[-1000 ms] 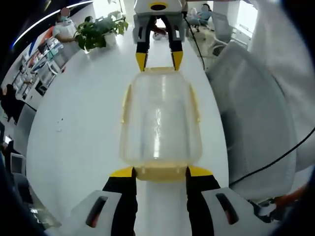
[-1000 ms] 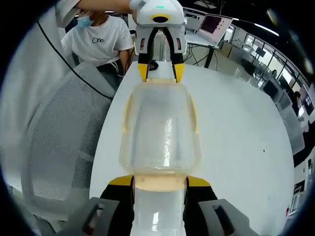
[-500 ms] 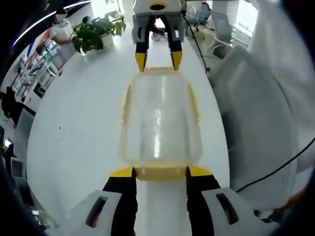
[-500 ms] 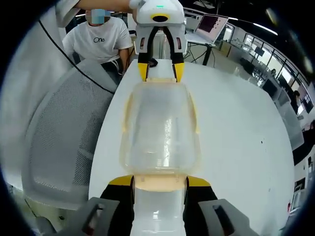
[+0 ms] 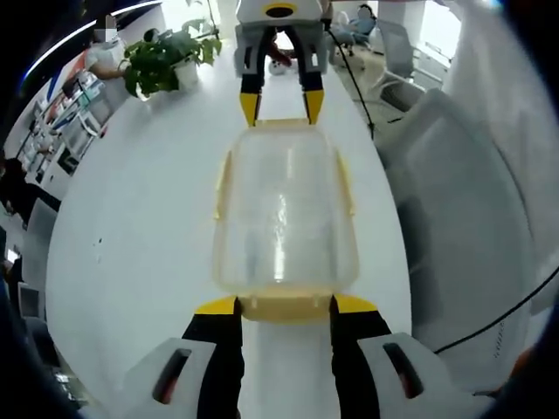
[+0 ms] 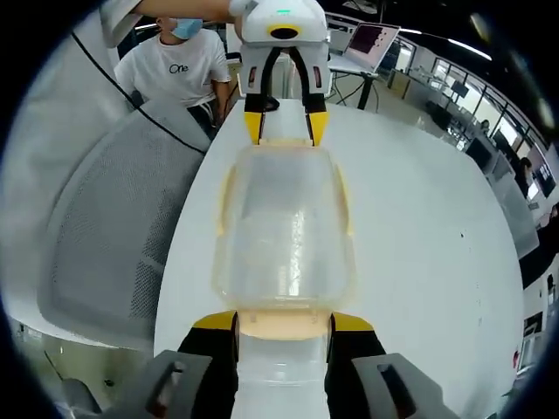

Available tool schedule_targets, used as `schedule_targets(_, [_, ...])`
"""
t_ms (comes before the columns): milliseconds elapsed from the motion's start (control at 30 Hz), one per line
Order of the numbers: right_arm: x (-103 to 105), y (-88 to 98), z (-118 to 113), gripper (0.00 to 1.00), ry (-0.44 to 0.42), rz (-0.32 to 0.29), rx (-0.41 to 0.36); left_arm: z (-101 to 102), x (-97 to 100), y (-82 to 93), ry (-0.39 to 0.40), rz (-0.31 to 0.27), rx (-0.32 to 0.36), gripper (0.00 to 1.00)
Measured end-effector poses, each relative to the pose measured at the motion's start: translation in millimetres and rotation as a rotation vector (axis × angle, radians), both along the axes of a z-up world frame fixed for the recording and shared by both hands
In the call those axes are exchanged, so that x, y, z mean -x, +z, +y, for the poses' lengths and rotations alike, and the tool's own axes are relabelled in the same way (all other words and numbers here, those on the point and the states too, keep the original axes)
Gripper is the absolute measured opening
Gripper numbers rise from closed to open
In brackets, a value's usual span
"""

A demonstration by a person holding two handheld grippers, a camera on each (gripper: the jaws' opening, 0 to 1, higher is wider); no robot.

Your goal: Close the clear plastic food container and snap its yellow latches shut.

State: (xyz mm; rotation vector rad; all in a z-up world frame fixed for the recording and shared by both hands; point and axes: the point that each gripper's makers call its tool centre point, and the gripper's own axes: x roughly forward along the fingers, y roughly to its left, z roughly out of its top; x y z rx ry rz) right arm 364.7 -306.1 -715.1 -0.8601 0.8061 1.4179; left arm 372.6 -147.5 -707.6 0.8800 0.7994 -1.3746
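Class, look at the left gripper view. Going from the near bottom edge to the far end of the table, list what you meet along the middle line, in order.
Left gripper → near yellow latch → clear plastic food container → far yellow latch → right gripper, facing this one.

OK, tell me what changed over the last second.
Nothing visibly changed with the container: it sits on the table between the left gripper and right gripper, one at each end latch. The background shift is just camera motion.
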Motion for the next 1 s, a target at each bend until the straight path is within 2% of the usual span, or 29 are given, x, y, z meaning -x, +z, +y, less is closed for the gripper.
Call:
schedule_targets(267, [-1,-3.4,-17,0.36,0.003,0.0,0.014,-15,-1.1,-4.8,-0.001,0.003,0.008,0.36])
schedule_targets(1000, [-2,-13.2,-45,0.36,0.001,-0.003,0.041,-45,-2.8,-15.1,-0.006,-0.001,0.013,0.36])
